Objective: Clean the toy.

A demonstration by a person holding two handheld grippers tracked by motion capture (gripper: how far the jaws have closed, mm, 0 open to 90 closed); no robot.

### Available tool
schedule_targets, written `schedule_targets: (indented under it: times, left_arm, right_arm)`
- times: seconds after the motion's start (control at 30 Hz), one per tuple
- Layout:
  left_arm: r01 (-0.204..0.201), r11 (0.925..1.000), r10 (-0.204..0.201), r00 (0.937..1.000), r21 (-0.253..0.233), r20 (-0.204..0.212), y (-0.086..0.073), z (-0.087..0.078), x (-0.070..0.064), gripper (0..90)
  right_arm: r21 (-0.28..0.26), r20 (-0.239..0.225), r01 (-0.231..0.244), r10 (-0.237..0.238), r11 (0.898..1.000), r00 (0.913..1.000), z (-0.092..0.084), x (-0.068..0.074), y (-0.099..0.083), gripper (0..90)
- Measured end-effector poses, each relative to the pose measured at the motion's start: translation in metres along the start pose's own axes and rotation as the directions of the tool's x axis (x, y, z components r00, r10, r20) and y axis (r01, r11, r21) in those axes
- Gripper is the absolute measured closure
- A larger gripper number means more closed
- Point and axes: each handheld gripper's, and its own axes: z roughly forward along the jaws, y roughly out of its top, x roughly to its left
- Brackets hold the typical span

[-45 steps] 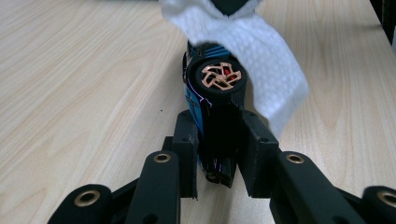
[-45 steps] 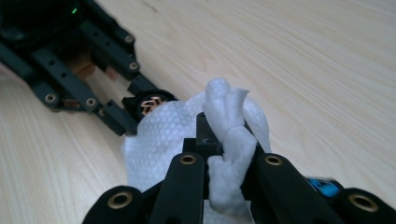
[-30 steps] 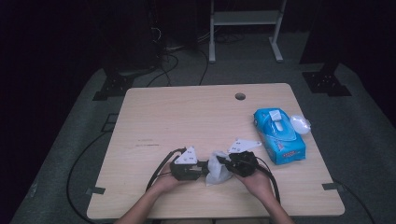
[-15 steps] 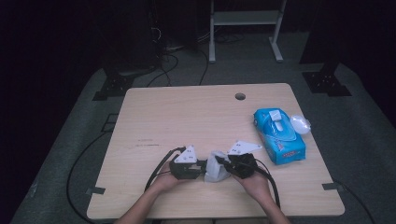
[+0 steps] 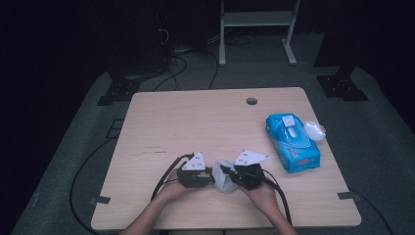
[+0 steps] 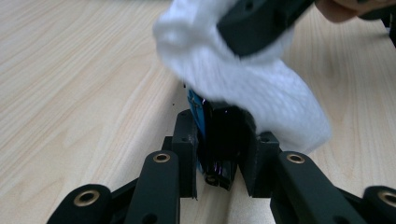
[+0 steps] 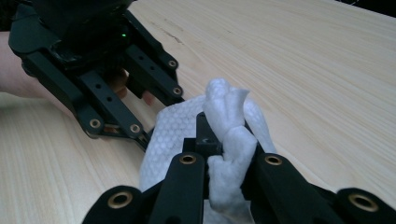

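On table [image 5: 195, 117], two grippers, one wipe [image 5: 224, 180], one pack [image 5: 292, 142]

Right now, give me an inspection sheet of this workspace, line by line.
Surface: light wooden table, round hole near the far edge.
Job's things: white wipe pinched in the right claw; small dark object with a blue edge clamped in the left claw.
Clutter: blue wipes pack at the right, clear lid beside it.
Grippers: both shut, meeting near the front edge.
Cables: black cable trails from the left claw; another from the right.
Surroundings: dark room, grey floor, white metal frame behind.
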Motion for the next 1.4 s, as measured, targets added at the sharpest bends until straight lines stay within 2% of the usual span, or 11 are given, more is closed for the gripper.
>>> schedule_targets:
  times: [0.17,0.3,0.47,0.6,0.67,0.83,0.93,1.0,1.07,1.23,1.4]
  left_arm:
    - [0.003,1.0,-0.003,1.0,0.001,0.0,-0.001,-0.001,0.001,70.5]
    - [-0.003,1.0,0.003,1.0,0.005,-0.001,0.0,-0.001,0.0,70.4]
    - [0.001,1.0,-0.001,1.0,0.005,-0.001,0.0,-0.002,0.0,70.4]
    - [-0.002,1.0,0.002,1.0,0.008,0.001,-0.001,-0.003,0.001,70.3]
    - [0.0,1.0,0.0,1.0,0.008,-0.001,-0.001,-0.002,0.001,70.4]
    - [0.0,1.0,0.0,1.0,0.005,-0.004,0.0,-0.002,0.0,70.4]
    - [-0.002,1.0,0.002,1.0,0.009,-0.004,-0.001,-0.003,0.001,70.5]
    - [-0.003,0.9999,0.003,1.0,0.01,-0.001,-0.001,-0.004,0.002,70.5]
    - [-0.004,1.0,0.004,1.0,0.009,0.001,-0.001,-0.003,0.002,70.5]
    - [0.001,1.0,-0.001,1.0,0.004,-0.004,-0.001,-0.002,0.001,70.5]
    - [0.003,1.0,-0.003,1.0,0.002,-0.005,-0.001,-0.002,0.001,70.5]
  right_arm:
    - [0.006,0.091,-0.017,0.017,1.0,0.9957,-0.017,-0.018,-0.01,84.6]
    - [-0.006,0.104,-0.033,0.034,0.999,0.994,-0.02,-0.018,-0.013,84.6]
    - [-0.019,0.067,-0.014,0.015,1.0,0.9976,-0.007,-0.005,-0.007,84.6]
    - [-0.001,0.104,0.014,-0.014,1.0,0.9945,-0.011,-0.006,-0.008,84.4]
    - [0.0,0.12,-0.013,0.013,1.0,0.9927,-0.015,-0.012,-0.01,84.3]
    - [-0.019,0.081,-0.026,0.028,0.999,0.9963,-0.006,-0.005,-0.007,84.4]
    - [-0.019,0.068,0.002,0.0,1.0,0.9977,0.002,0.004,-0.002,84.3]
    - [-0.015,0.073,0.02,-0.019,1.0,0.9972,0.001,0.003,-0.001,83.9]
    - [0.001,0.116,0.024,-0.024,1.0,0.993,-0.005,-0.003,-0.004,83.8]
    - [-0.024,0.122,-0.055,0.058,0.998,0.9908,-0.016,-0.018,-0.011,84.1]
    - [-0.031,0.09,-0.029,0.032,0.999,0.9954,0.0,0.0,-0.004,84.4]
